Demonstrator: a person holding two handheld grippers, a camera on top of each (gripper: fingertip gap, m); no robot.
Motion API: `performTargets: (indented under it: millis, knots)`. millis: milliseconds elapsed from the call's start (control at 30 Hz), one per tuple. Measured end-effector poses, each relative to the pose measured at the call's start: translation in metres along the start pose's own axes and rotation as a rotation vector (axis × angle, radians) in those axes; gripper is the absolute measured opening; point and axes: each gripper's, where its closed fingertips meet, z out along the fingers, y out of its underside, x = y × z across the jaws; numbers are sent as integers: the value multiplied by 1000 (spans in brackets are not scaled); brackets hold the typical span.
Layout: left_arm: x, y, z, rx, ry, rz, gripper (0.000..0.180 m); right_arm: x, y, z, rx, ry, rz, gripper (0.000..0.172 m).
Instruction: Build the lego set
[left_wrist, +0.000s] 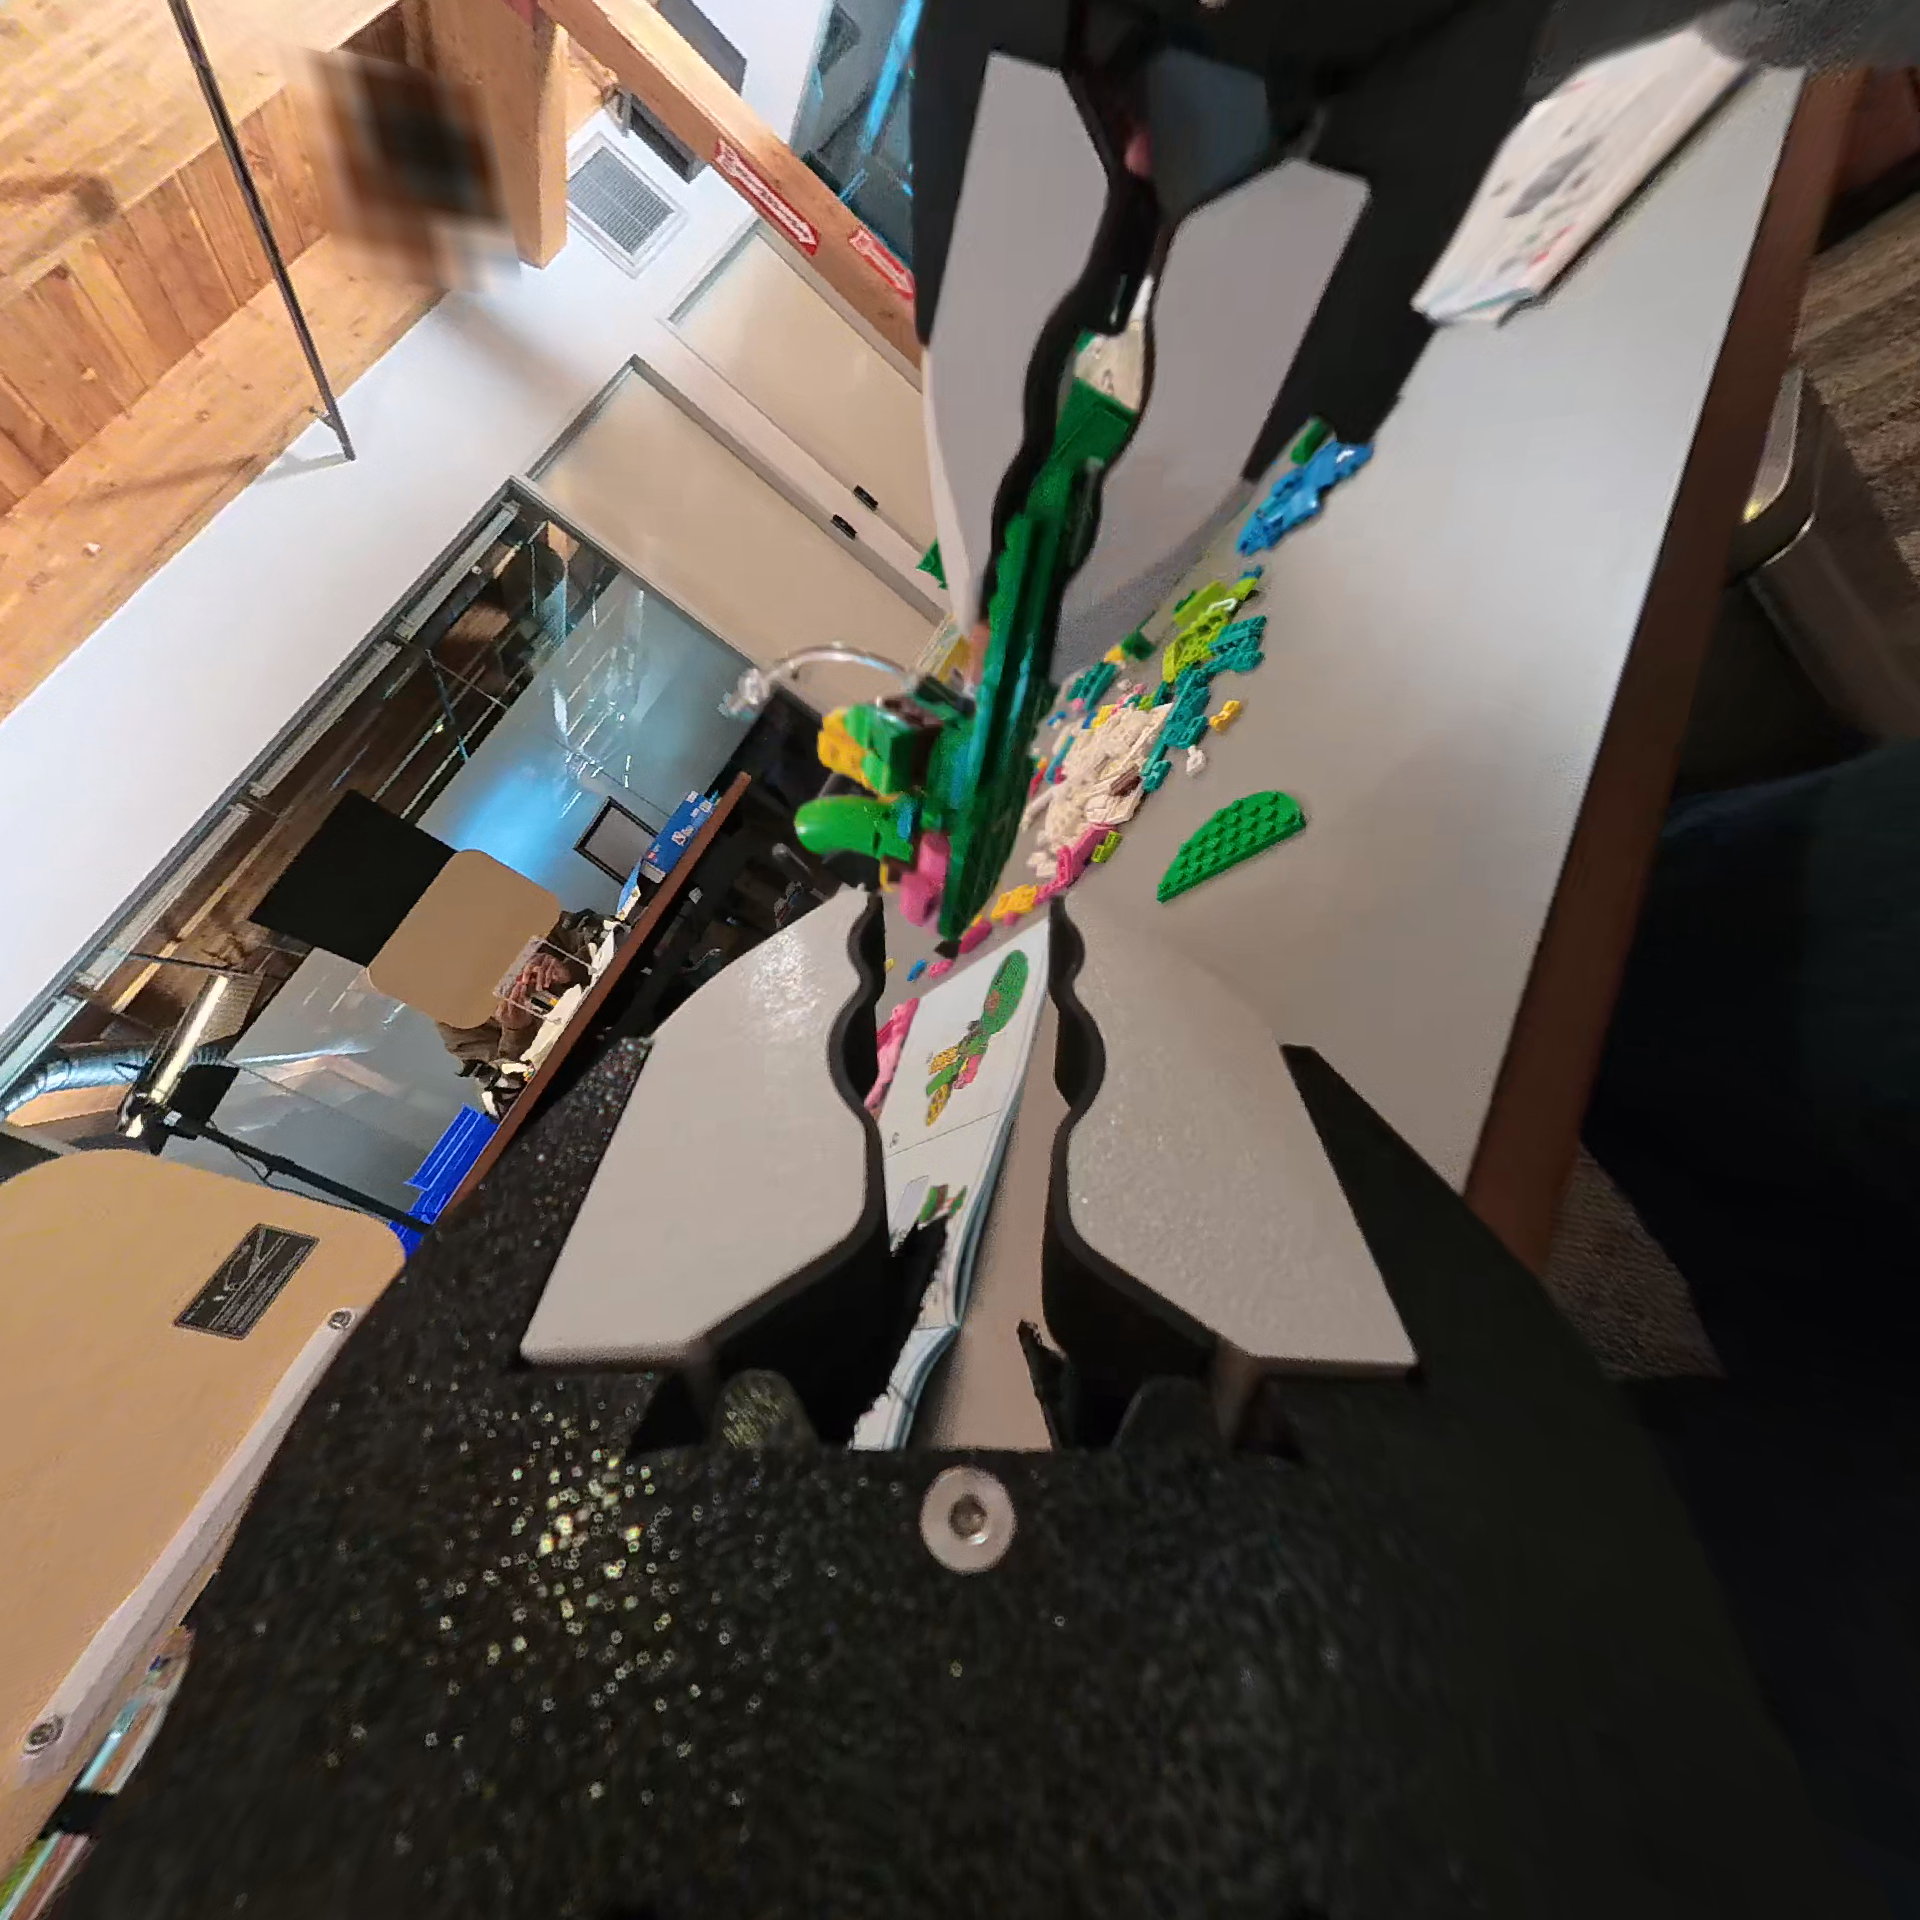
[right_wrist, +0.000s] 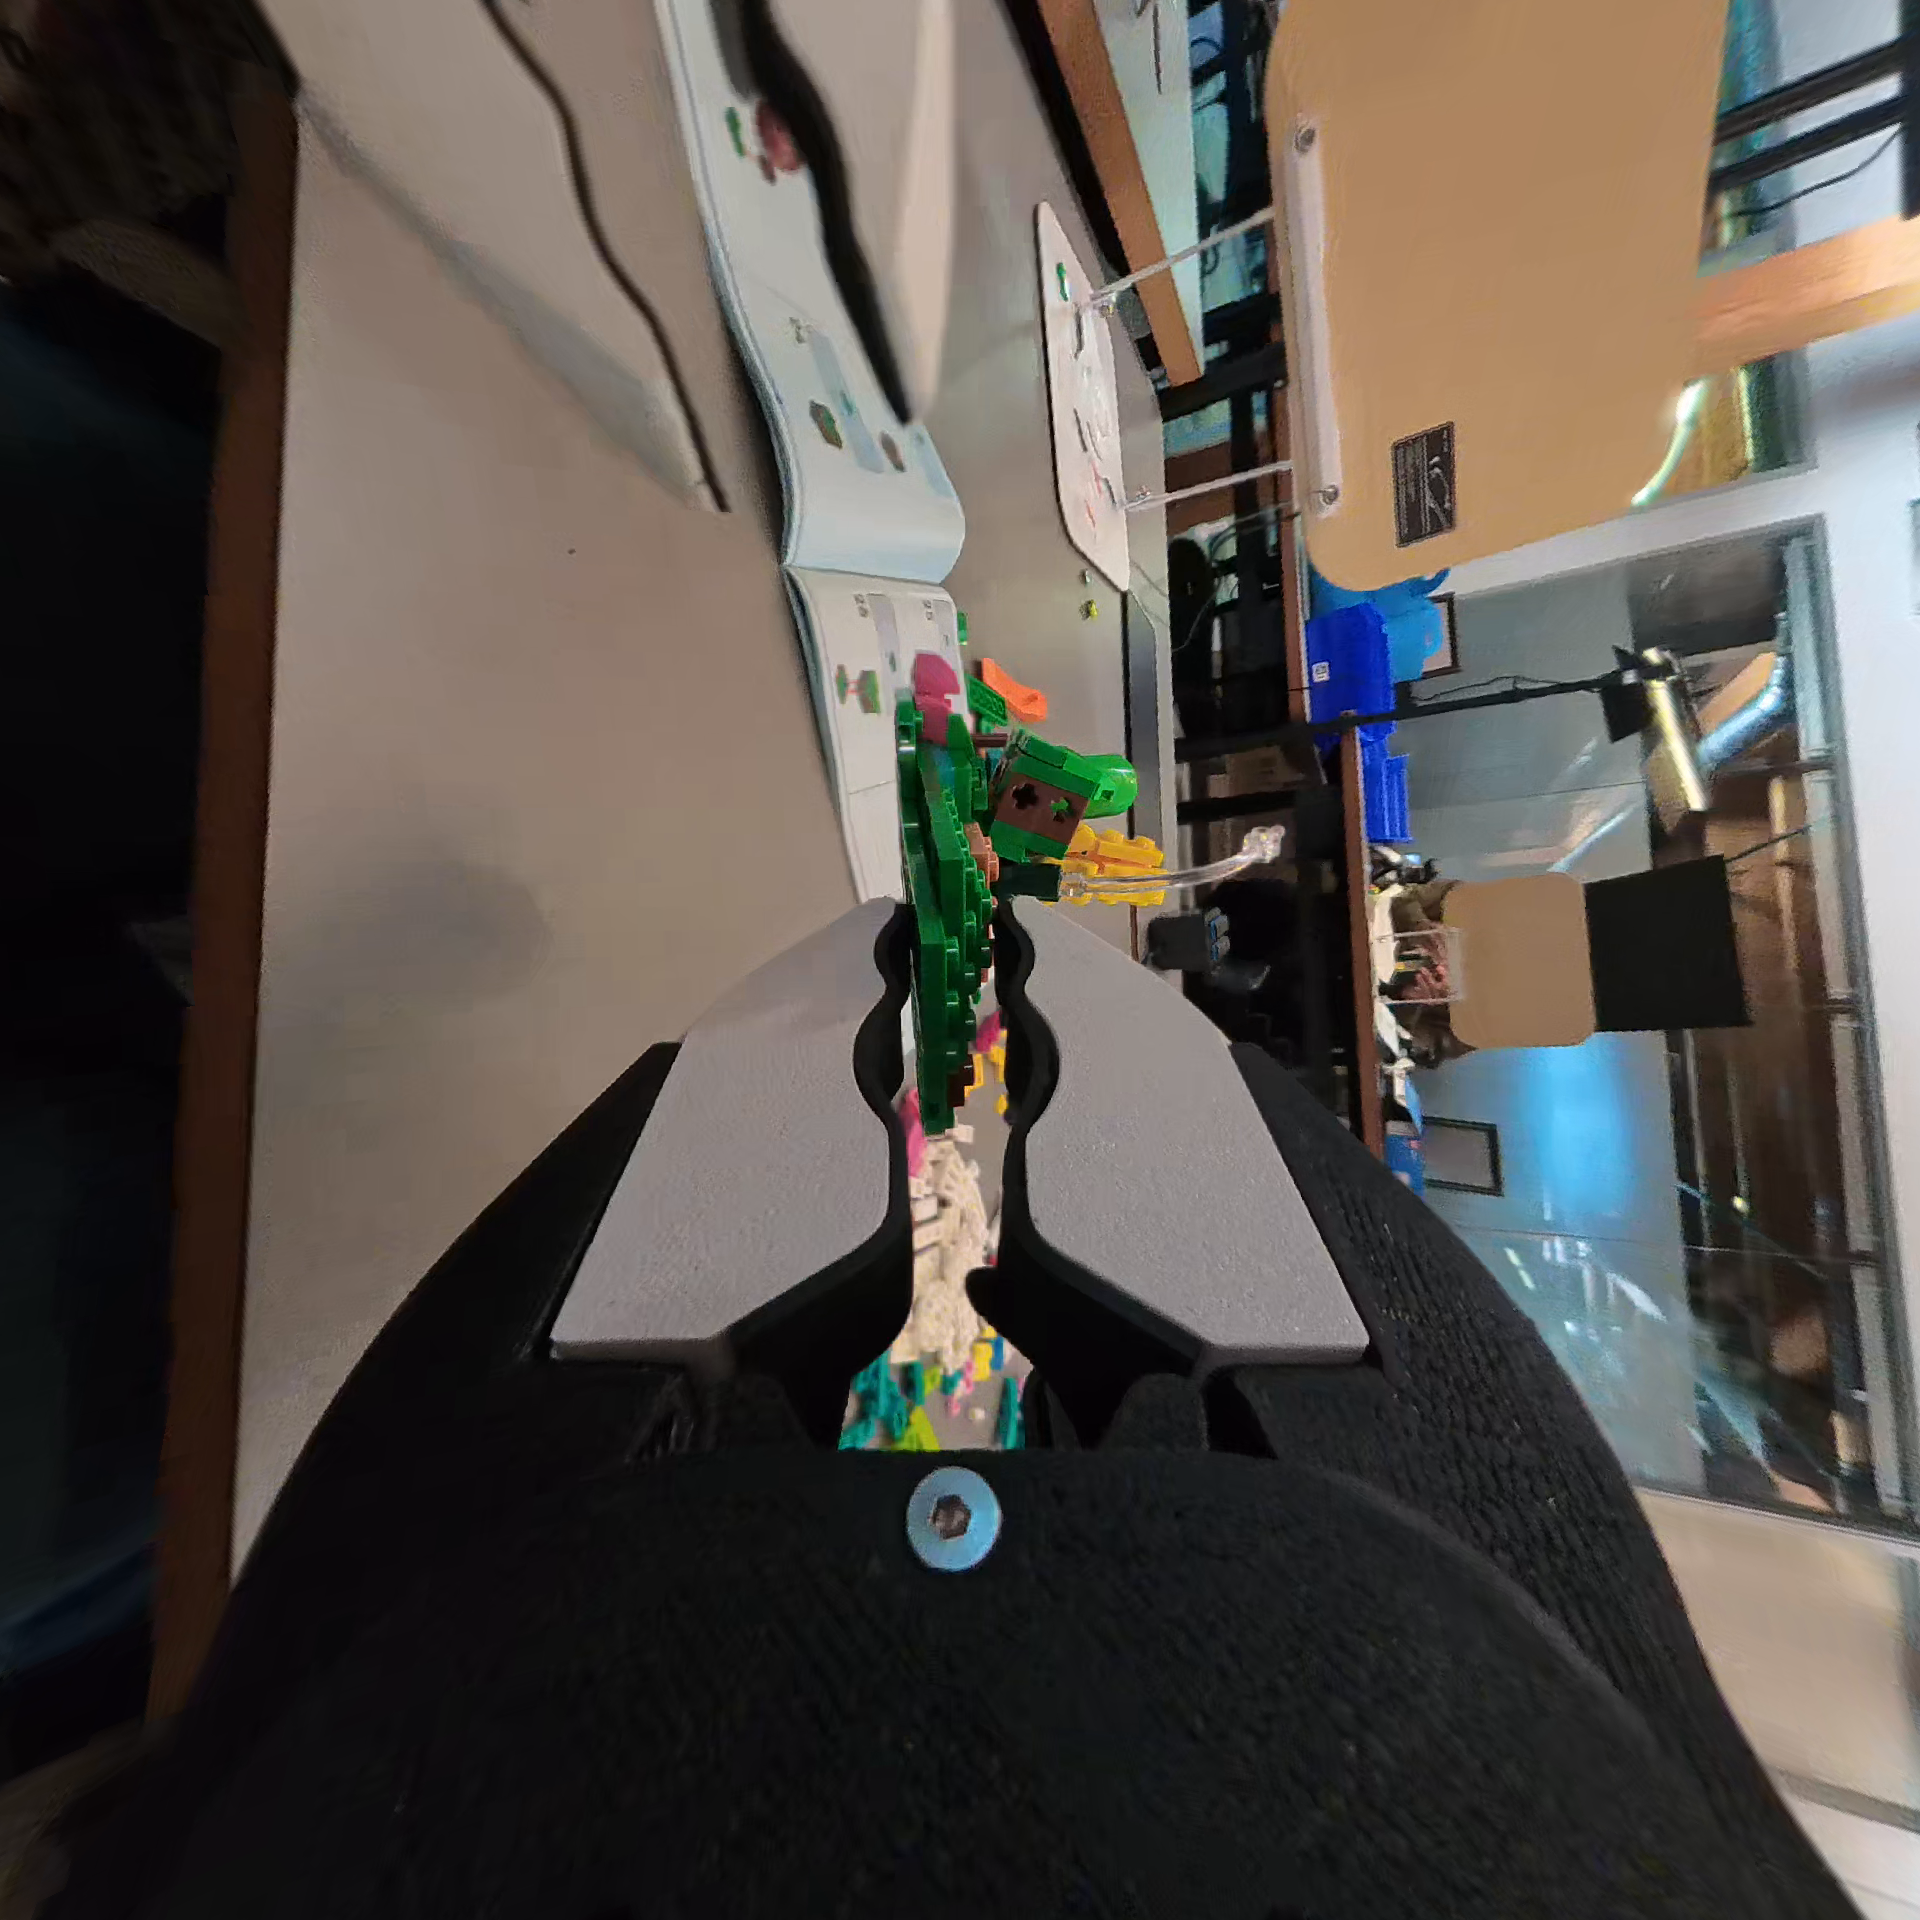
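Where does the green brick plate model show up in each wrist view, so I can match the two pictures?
Left wrist view: green plate model, edge-on at centre, clamped by the right gripper from above, beyond the open left gripper.
Right wrist view: the model, centre, between its own fingertips.
Shared landmark: open instruction booklet.

Room bright, even daylight tone; white table (left_wrist: 1455, 727) evenly lit, no harsh glare. Soft grey shadow patch on tabletop (right_wrist: 457, 935) in right wrist view. Sparkle glints on black gripper body (left_wrist: 561, 1527) in left wrist view. Glass partition (left_wrist: 582, 707) shows bluish reflections. Strong wide-angle bending toward edges. Upper parts smeared with motion blur; background soft.
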Motion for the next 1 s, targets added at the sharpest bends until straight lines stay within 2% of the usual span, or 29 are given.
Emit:
performTargets:
  millis: [333,433,567,633,767,867,1000]
  knots:
    - [-15,-10,8,10,-17,-77,29,42,-5,-20,-9,34,16,14]
    - [-28,-21,10,41,-42,-122,31,54,-9,-27,76,93,0,14]
    - [-53,-55,11,151,-54,-161,40,67,-23,-44,304,180,-94,13]
    - [-65,-73,10,182,-56,-103,49,71,-24,-50,336,214,-158,13]
    - [-70,-101,14,187,-19,118,65,74,-29,-61,349,251,-299,13]
    - [-67,-104,25,132,-2,312,70,74,-37,-67,355,270,-383,13]
    - [-61,-104,35,117,17,446,68,72,-40,-66,337,285,-458,13]
